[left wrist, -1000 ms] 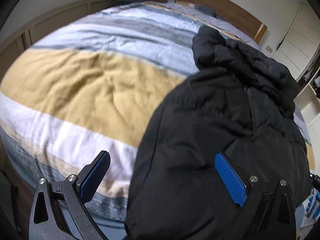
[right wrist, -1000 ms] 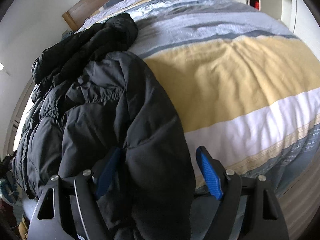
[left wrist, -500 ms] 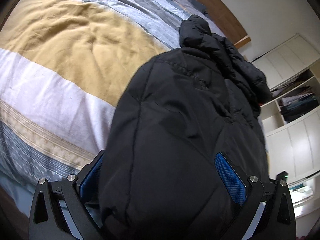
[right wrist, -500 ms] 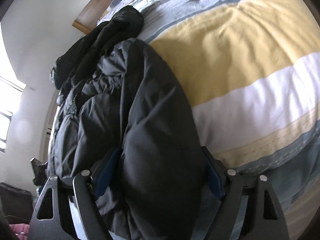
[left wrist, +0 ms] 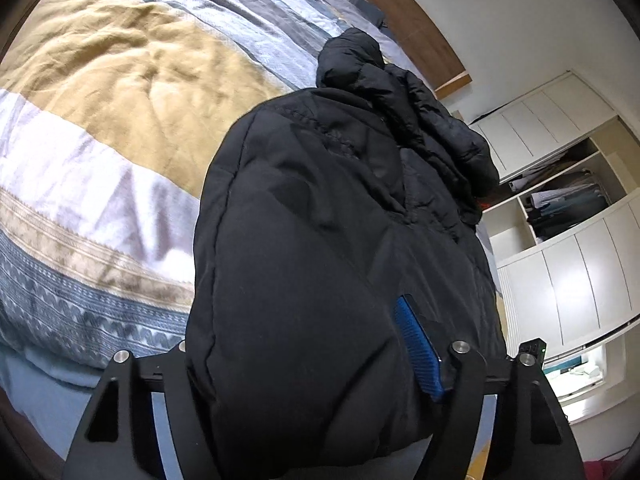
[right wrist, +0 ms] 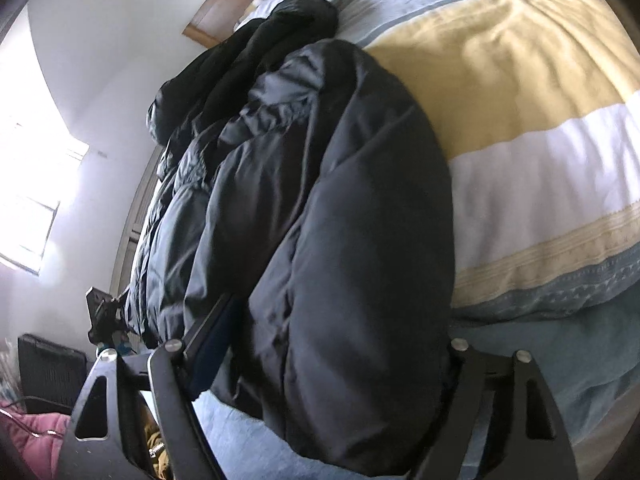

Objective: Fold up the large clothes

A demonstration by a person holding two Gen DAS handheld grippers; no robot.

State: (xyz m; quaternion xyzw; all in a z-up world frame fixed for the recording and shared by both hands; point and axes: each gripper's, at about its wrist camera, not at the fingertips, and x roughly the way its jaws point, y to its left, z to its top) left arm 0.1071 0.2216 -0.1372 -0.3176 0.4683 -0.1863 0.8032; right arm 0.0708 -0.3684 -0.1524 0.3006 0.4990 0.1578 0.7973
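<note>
My left gripper (left wrist: 304,364) has the puffy black quilted jacket (left wrist: 332,240) bulging up between its fingers, which are closing. The blue ribbed pad of one finger (left wrist: 418,354) presses into the fabric, while the other finger is buried under the folds, so I read this as a grip on the jacket's near end.

My right gripper (right wrist: 332,360) is in much the same position. Its fingers are closing with a thick roll of the same black jacket (right wrist: 360,220) filling the gap. The finger on the picture's left (right wrist: 208,344) lies dark against the fabric and the opposite one is hidden behind the bulge. The padding is squeezed between them, so it is gripped here too.

The jacket lies along one side edge of the bed, stretching from the foot edge, where both grippers hold it, up towards the wooden headboard (left wrist: 400,12), with its crumpled far end nearest that headboard. It rests on the striped duvet in yellow, white, grey and blue bands (left wrist: 120,100), which stays bare across the rest of the bed.

Beyond the bed's side, the left view shows white cupboards with open shelves (left wrist: 568,208); the right view shows a bright window (right wrist: 36,200).
</note>
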